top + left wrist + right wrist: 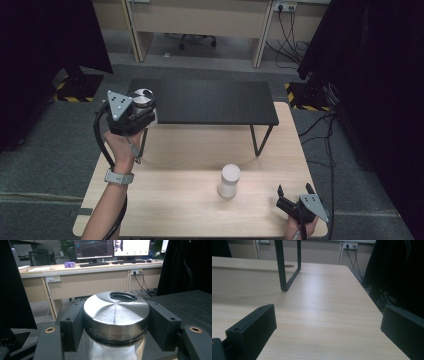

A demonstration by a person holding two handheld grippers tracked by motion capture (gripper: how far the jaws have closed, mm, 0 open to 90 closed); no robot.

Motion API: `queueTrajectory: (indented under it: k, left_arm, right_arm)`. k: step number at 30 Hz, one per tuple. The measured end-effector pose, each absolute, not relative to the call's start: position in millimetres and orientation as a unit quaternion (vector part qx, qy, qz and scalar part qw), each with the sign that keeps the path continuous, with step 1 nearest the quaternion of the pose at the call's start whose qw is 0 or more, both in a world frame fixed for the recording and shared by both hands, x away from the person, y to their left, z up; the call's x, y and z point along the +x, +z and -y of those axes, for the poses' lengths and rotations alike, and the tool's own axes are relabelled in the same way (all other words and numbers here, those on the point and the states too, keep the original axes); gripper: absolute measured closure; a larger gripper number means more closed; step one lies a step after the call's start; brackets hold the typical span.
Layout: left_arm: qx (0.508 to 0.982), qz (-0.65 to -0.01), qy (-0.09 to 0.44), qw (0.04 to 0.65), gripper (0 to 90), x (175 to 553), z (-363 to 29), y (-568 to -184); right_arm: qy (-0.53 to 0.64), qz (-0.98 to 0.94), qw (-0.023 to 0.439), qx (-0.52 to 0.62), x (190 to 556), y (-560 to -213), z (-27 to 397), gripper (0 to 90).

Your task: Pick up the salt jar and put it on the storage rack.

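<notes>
Item: steel-lidded jar (116, 320), clear body under a round brushed-metal lid with a dark oval recess near its far edge. Position: held upright in the left gripper (131, 114), raised at the near left corner of the black shelf (210, 102); in the high view the lid shows beside the gripper's grey three-cornered plate. Grip: in the left gripper view both black jaws press against the lid's rim from either side, with a dark band showing just under the lid and the glass below it between the jaws. Holder: left hand (120, 145), with a watch at the wrist, forearm entering from the bottom left. Second gripper: right gripper (296, 195), held low over the near right corner of the wooden table (180, 210), well apart from the jar; its jaws stand wide with nothing between them, bare tabletop showing in the gap in the right gripper view. Other contents: white cylinder (229, 181), upright on the table between the two grippers, nearer the right one, touching neither. The shelf stands on the far half of the table on thin black legs (283, 267), one leg frame seen ahead of the right gripper. Background: desk (87, 267) with monitors beyond the table, dark curtains at both sides.
</notes>
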State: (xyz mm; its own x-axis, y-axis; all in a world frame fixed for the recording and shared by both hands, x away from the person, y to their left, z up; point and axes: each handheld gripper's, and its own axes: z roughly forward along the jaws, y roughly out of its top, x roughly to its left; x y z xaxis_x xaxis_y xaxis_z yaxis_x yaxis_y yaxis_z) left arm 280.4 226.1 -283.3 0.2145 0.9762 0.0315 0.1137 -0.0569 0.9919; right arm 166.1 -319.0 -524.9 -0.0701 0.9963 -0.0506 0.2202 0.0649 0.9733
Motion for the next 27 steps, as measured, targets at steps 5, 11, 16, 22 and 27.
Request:
queueTrajectory:
  k: [5, 11, 16, 22, 27]
  left_arm:
    - [0.593, -0.461, 0.423, 0.507, 34.4, 294, -227, -283]
    - [0.595, -0.458, 0.426, 0.504, 34.4, 309, -225, -282]
    - [0.594, -0.457, 0.429, 0.505, 34.4, 320, -224, -282]
    - [0.591, -0.459, 0.426, 0.508, 34.4, 330, -223, -280]
    - [0.59, -0.465, 0.425, 0.505, 34.4, 340, -222, -282]
  right_arm:
    - [0.441, -0.581, 0.44, 0.524, 166, -525, 318, 0.3]
    - [0.44, -0.578, 0.442, 0.526, 166, -525, 318, 0.3]
    - [0.439, -0.579, 0.442, 0.527, 167, -525, 318, 0.3]
    - [0.44, -0.58, 0.439, 0.526, 167, -524, 319, 0.3]
    - [0.443, -0.578, 0.44, 0.527, 166, -525, 319, 0.3]
